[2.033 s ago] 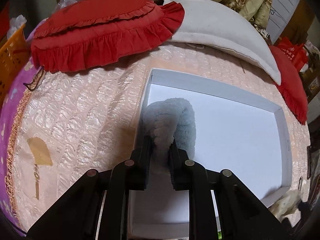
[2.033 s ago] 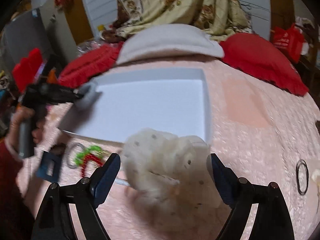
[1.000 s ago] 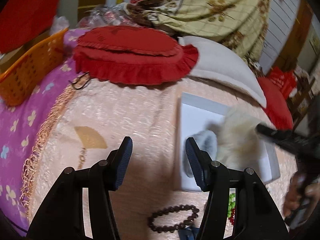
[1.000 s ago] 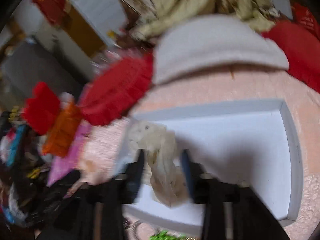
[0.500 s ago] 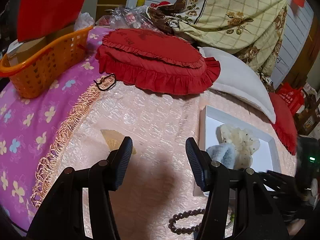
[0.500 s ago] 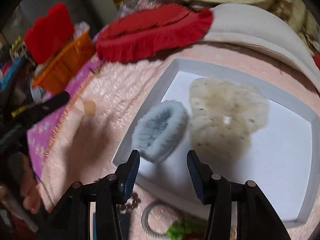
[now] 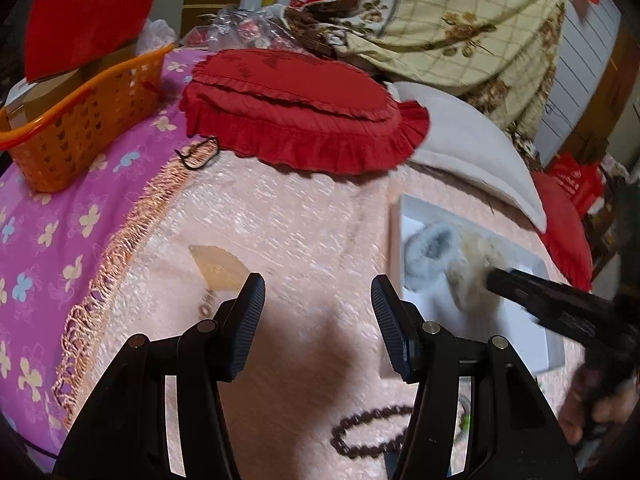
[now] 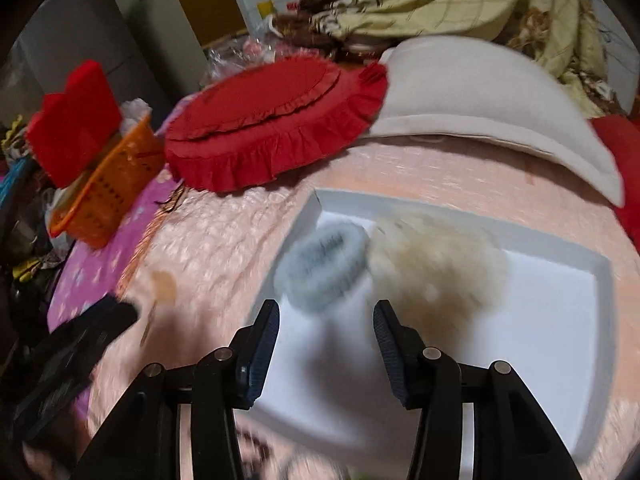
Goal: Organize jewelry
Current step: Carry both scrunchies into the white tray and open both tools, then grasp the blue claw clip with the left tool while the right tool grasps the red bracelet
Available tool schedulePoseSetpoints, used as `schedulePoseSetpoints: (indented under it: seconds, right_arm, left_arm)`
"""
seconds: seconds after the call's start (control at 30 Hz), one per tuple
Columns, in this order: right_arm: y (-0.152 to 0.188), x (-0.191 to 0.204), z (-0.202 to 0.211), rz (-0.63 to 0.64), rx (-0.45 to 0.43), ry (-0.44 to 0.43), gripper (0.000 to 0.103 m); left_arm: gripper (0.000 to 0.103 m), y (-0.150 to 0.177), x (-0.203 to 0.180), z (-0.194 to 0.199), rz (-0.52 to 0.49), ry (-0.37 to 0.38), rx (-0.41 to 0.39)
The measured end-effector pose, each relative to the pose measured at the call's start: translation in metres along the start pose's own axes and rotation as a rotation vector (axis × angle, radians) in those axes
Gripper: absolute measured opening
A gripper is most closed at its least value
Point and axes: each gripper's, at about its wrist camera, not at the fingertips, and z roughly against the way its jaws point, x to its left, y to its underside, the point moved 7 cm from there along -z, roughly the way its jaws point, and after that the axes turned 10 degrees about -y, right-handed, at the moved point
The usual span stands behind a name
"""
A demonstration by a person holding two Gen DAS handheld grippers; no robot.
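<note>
Left gripper (image 7: 318, 304): released, jaws wide apart, nothing between them, hovering over the pink quilted bedspread (image 7: 304, 224). Right gripper (image 8: 326, 330): also released, jaws spread, nothing held, poised above the near-left part of the white tray (image 8: 560, 280).

Inside the tray, at its left end: 1 fluffy grey scrunchie (image 8: 320, 268), lying flat against the left wall, and 1 cream scrunchie (image 8: 436, 268) with faint dots, touching the grey one on its right side. Both blurred by motion in the right wrist view. Same pair seen from the left wrist view, grey scrunchie (image 7: 430, 250) nearest the tray's left wall (image 7: 394, 240), cream scrunchie (image 7: 476, 276) partly hidden behind the dark tip of the right gripper.

On the bedspread in front of the tray: 1 brown bead bracelet (image 7: 372, 432), lying in a loop just beside the left gripper's right finger. Something small and green (image 7: 465, 420) next to it, mostly hidden behind that finger; cannot tell what. Pale tan fan-shaped piece (image 7: 218, 268) flat on the bedspread, just beyond the left finger.

Further back: red frilled cushion (image 7: 304, 108), white pillow (image 7: 468, 148) overlapped by it, orange basket (image 7: 84, 116) on a purple flowered sheet (image 7: 48, 232).
</note>
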Motion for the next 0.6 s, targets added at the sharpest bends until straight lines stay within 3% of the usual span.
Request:
schedulePoseSetpoints:
  seconds: [0.13, 0.27, 0.43, 0.6]
  right_arm:
    - [0.052, -0.017, 0.052, -0.027, -0.03, -0.003, 0.047]
    - [0.113, -0.045, 0.083, -0.081, -0.039, 0.02, 0.047]
    - [0.16, -0.066, 0.086, -0.17, -0.051, -0.012, 0.047]
    - [0.175, -0.058, 0.069, -0.165, -0.054, -0.013, 0.047]
  left_arm:
    - [0.055, 0.021, -0.013, 0.016, -0.046, 0.008, 0.01]
    - [0.055, 0.062, -0.019, 0.028, -0.041, 0.011, 0.088]
    - [0.055, 0.111, -0.031, 0.033, -0.022, 0.072, 0.172]
    - [0.056, 0.126, -0.044, 0.031, -0.062, 0.084, 0.161]
